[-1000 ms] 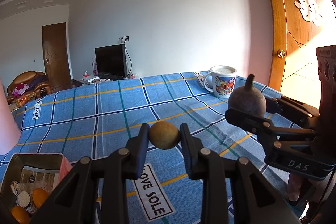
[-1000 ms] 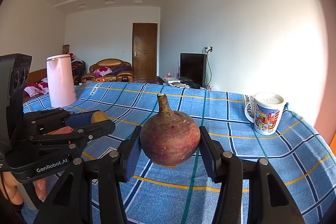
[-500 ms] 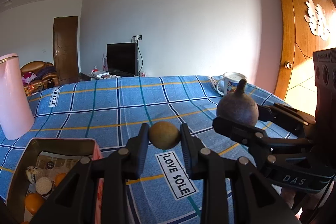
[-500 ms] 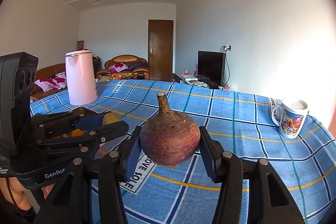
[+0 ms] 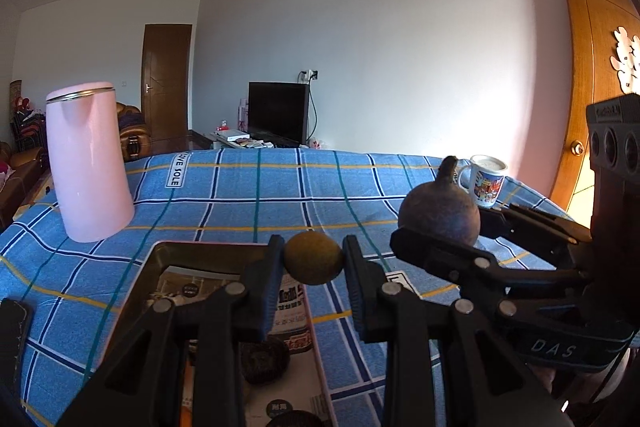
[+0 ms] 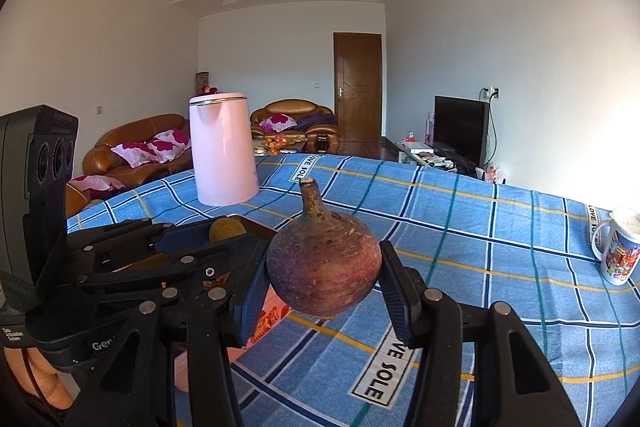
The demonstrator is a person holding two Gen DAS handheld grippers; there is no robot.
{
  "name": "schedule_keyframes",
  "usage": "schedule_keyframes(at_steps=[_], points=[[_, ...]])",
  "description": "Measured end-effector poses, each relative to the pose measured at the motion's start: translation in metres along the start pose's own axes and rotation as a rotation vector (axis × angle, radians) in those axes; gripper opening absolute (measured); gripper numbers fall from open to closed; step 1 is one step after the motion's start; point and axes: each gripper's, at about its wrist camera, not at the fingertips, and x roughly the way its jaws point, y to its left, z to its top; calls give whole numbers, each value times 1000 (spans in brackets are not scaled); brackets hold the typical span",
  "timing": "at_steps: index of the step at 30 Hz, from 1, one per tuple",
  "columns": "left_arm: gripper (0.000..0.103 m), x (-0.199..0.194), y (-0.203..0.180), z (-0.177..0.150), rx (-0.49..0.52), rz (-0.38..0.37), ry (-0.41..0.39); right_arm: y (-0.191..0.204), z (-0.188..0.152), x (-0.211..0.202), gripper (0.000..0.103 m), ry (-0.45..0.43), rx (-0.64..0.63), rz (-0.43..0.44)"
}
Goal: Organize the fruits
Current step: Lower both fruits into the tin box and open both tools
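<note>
My left gripper is shut on a small round brown-yellow fruit and holds it above the far right part of a metal tin box. The box holds dark round fruits and printed paper. My right gripper is shut on a large purple-brown fruit with a stem, held above the blue checked cloth. This fruit also shows in the left wrist view, just right of the left gripper. The small fruit shows in the right wrist view.
A pink kettle stands on the cloth behind the box on the left. A printed mug stands at the far right of the table. A dark flat object lies at the left edge.
Both grippers have swung to the left with their fruits. The left gripper has come over the tin box, which was at lower left before. The kettle has come fully into view.
</note>
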Motion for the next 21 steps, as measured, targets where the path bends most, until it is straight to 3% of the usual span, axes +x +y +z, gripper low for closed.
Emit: schedule_keyframes(at_steps=[10,21], points=[[31,-14,37,-9,-43,84,18,40,8,24,54,31,-51,68],[31,-17,69,-26,-89,124,65,69,-1,53,54,119,-73,104]])
